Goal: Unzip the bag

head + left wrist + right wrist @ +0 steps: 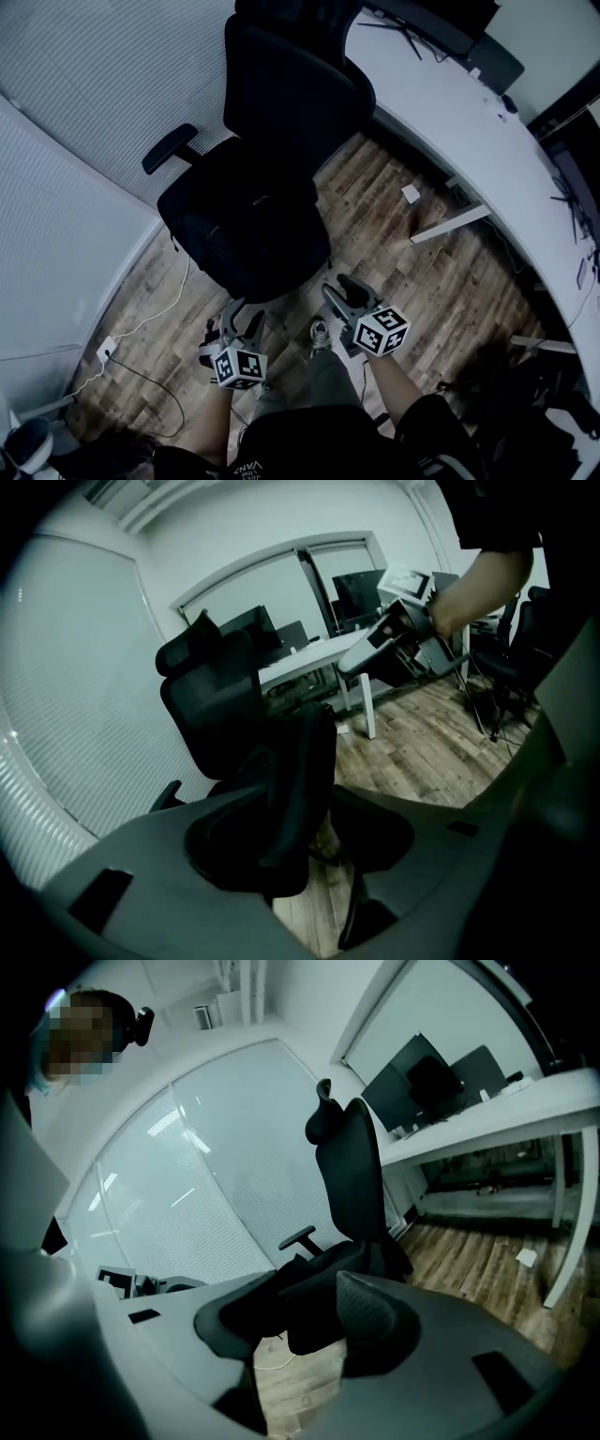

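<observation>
Head view: black office chair [281, 103] on plank floor [422, 272]; white desk [441, 103] at right, white cable [150, 323] at left, paper scrap [410, 193] near a desk leg. Bag [248, 220]: dark bulk on the chair seat, barely separable from the upholstery; its pale label is unreadable. Left gripper [242, 319] and right gripper [339, 289]: near the seat's front edge, jaws spread, nothing between them.

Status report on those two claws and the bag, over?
Left gripper open, empty. Right gripper open, empty. Bag not clearly made out. Black office chair straight ahead.
</observation>
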### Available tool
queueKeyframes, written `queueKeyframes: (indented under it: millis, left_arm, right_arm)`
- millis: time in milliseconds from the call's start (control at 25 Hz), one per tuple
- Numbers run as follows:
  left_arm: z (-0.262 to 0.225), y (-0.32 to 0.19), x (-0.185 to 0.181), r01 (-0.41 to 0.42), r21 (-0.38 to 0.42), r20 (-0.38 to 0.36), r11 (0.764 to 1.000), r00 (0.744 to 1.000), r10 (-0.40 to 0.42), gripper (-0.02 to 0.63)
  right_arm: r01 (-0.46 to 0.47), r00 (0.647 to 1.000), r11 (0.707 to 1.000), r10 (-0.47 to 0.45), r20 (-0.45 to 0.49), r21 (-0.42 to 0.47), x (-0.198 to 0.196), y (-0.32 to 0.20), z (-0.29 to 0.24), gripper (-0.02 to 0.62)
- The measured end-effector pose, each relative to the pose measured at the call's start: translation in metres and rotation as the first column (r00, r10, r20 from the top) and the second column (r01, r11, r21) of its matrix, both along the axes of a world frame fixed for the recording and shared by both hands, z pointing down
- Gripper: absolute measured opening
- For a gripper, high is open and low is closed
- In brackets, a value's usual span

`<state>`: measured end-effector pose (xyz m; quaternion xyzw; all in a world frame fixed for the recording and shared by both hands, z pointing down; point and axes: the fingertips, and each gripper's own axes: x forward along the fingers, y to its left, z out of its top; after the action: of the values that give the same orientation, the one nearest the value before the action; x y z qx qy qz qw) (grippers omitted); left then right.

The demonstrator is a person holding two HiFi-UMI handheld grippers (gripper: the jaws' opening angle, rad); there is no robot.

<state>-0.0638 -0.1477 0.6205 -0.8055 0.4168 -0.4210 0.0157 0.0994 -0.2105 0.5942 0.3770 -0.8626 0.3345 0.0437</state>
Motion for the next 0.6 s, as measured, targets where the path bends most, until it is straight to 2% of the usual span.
queueKeyframes:
  millis: [240,600]
  left_arm:
    - [-0.048,0.016,-0.002,-0.011,0.086,-0.093,0.996,0.996,0.019,0.207]
    - [-0.117,0.061,-0.014,0.004,0.167,-0.261,0.986,0.964,0.041,0.207]
  right_arm:
    - [-0.091,0.993,0.986,0.101,-0.065,0.141,-0.012,0.039,-0.054,0.176]
    - [-0.184,0.972,0.948,0.216,-0.098,0.258,-0.038,0.107,-0.109,0.176]
